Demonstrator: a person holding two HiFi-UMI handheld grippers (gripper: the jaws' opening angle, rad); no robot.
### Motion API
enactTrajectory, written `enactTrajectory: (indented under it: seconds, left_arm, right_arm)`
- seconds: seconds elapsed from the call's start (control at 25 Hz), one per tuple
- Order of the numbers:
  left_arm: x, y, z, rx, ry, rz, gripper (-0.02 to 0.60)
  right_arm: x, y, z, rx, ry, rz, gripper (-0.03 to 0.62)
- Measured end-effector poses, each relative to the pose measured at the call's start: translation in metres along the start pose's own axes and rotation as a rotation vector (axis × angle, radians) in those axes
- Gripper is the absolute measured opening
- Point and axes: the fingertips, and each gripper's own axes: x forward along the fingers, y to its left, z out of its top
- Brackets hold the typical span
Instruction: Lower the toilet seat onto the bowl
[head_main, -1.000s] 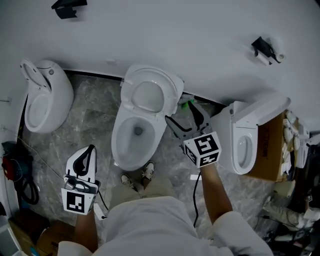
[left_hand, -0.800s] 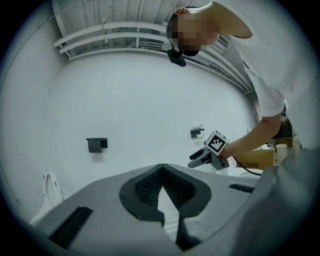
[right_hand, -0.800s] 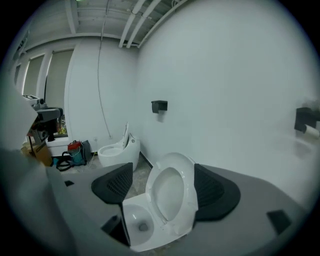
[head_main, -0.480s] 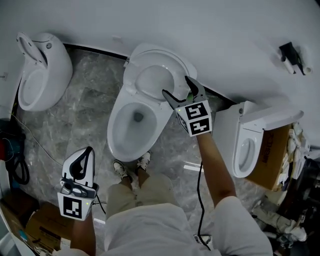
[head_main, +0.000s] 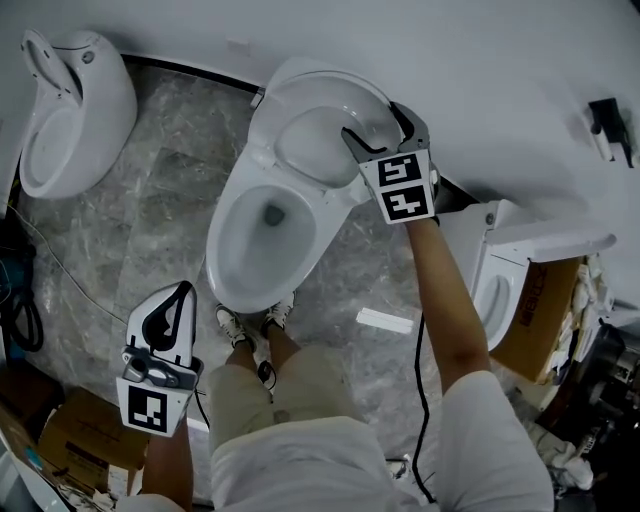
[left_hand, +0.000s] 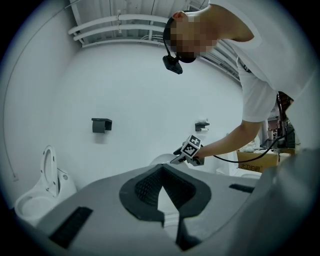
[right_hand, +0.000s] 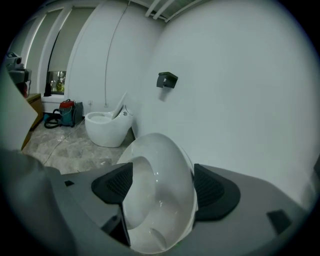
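Note:
The white toilet stands mid-floor with its bowl (head_main: 225, 245) uncovered. Its seat (head_main: 292, 172) is raised, leaning back on the lid (head_main: 330, 85) by the wall. My right gripper (head_main: 375, 125) is open at the top right edge of the raised seat, one finger on each side of seat and lid. In the right gripper view the seat (right_hand: 142, 200) and lid (right_hand: 172, 160) fill the gap of the right gripper (right_hand: 162, 187) between the dark pads (right_hand: 115, 182). My left gripper (head_main: 182, 292) hangs low beside my left leg, shut and empty; the left gripper view shows its tips (left_hand: 161, 172) meeting.
A second white toilet (head_main: 70, 100) stands at the far left, a third (head_main: 500, 285) at the right beside a cardboard box (head_main: 545, 310). A black cable (head_main: 425, 400) trails from my right arm. A small white piece (head_main: 385, 320) lies on the marble floor. My shoes (head_main: 250, 325) touch the bowl's front.
My right gripper has travelled from beside the bowl up to the raised seat and now straddles its edge. The left gripper has stayed low at my side.

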Motion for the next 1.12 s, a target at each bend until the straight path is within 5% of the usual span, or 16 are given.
enactTrajectory:
  seconds: [0.28,0.4,0.6,0.76,1.12]
  left_arm:
    - [-0.004,0.007,-0.007,-0.010,0.017,0.016,0.005]
    - [-0.007,0.007,-0.011,-0.016,0.027,0.020,0.003]
    - [-0.009,0.003,-0.015,-0.021,0.034,0.017,0.003]
    - [-0.008,-0.002,-0.016,-0.022,0.031,0.005,0.005]
    - [-0.012,-0.001,-0.015,-0.019,0.026,0.015,0.004]
  right_arm:
    - [0.016,-0.010,-0.003,-0.060,0.033,-0.043,0.353]
    - [0.013,-0.024,-0.001,-0.038,0.034,-0.070,0.185]
    - [0.007,-0.022,0.002,-0.011,0.007,-0.068,0.170]
    - [-0.001,-0.024,0.004,0.027,-0.025,-0.090,0.097]
    - [-0.010,-0.023,0.004,0.086,-0.039,-0.073,0.094]
